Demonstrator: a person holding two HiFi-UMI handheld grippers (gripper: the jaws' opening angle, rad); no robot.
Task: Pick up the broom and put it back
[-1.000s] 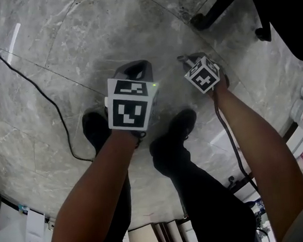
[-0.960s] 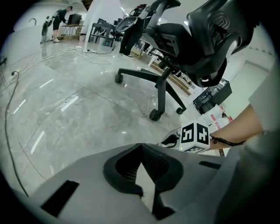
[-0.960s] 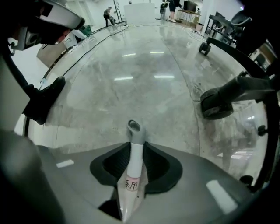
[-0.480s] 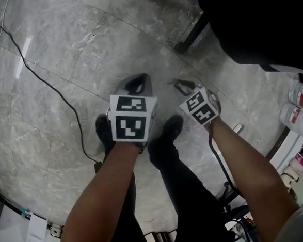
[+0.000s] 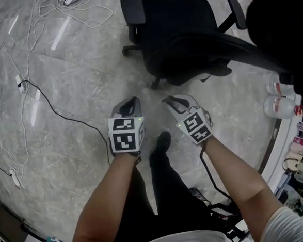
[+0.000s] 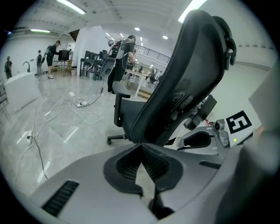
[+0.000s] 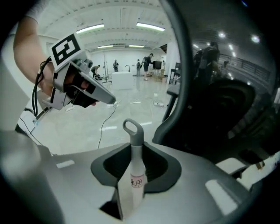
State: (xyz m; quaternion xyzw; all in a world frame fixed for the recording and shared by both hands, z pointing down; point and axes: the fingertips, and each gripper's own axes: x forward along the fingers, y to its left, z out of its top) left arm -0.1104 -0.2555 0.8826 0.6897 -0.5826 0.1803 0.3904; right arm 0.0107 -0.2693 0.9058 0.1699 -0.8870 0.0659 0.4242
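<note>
In the right gripper view a grey broom handle [image 7: 132, 168] with a loop end and a small white label stands upright between the jaws of my right gripper [image 7: 133, 151], which is shut on it. The rest of the broom is hidden in every view. The head view shows my right gripper [image 5: 172, 102] held above the floor beside my left gripper [image 5: 131, 100], both pointing down and forward. My left gripper [image 6: 141, 147] has its pads meeting at the tips with nothing between them.
A black office chair [image 5: 181, 33] stands just ahead of both grippers on the grey marble floor [image 5: 65, 150]. Black and white cables [image 5: 52, 106] trail across the floor at the left. Plastic bottles [image 5: 279, 106] and clutter line the right edge. The person's shoe [image 5: 162, 142] is below the grippers.
Both grippers have risen well above the floor together. The view has lifted with them, so the office chair and more cables now show ahead.
</note>
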